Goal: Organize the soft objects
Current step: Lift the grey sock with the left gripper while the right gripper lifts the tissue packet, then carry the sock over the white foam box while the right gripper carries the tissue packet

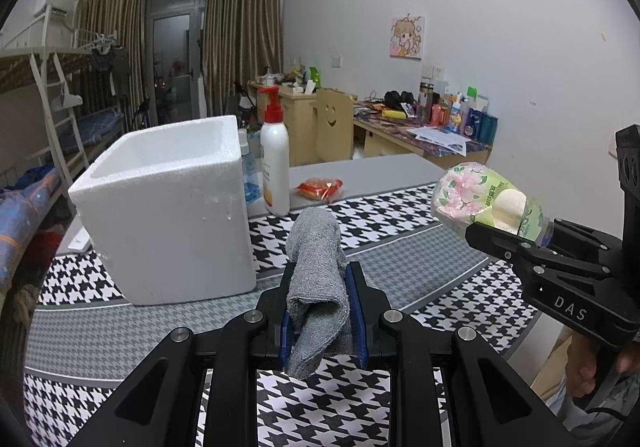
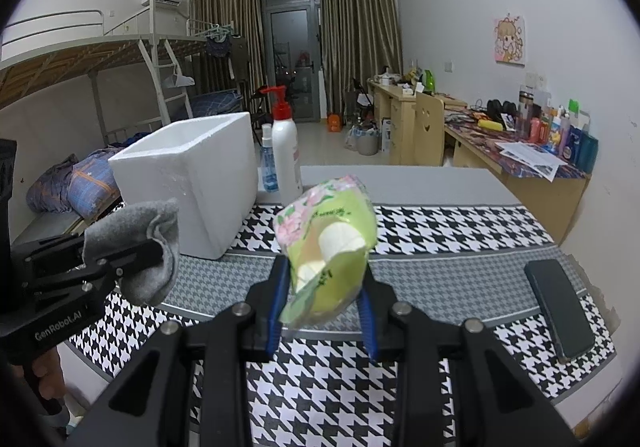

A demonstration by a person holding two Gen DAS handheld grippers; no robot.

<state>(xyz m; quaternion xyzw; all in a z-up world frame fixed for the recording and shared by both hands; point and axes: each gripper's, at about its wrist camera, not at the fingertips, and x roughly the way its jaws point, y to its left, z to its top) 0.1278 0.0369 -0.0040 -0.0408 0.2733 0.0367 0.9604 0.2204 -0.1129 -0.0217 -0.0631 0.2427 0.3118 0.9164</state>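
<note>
A dorm-like room with a metal bunk bed (image 2: pixel 100 59), brown curtains (image 2: pixel 356 27) and a cluttered wooden desk (image 2: pixel 532 167) surrounds the table (image 2: pixel 420 183), spread with a black-and-white houndstooth cloth (image 1: pixel 400 215) that bears an open white foam box (image 1: pixel 168 207). Just beside the box stands a white pump bottle with a red top (image 1: pixel 275 167). The left tongs (image 1: pixel 320 307), marked "GenRobot.AI", are clamped on a rolled grey towel (image 1: pixel 318 279), and the right tongs (image 2: pixel 324 303), marked "DAS", grip a green floral tissue pack (image 2: pixel 328 231), both above the cloth.
</note>
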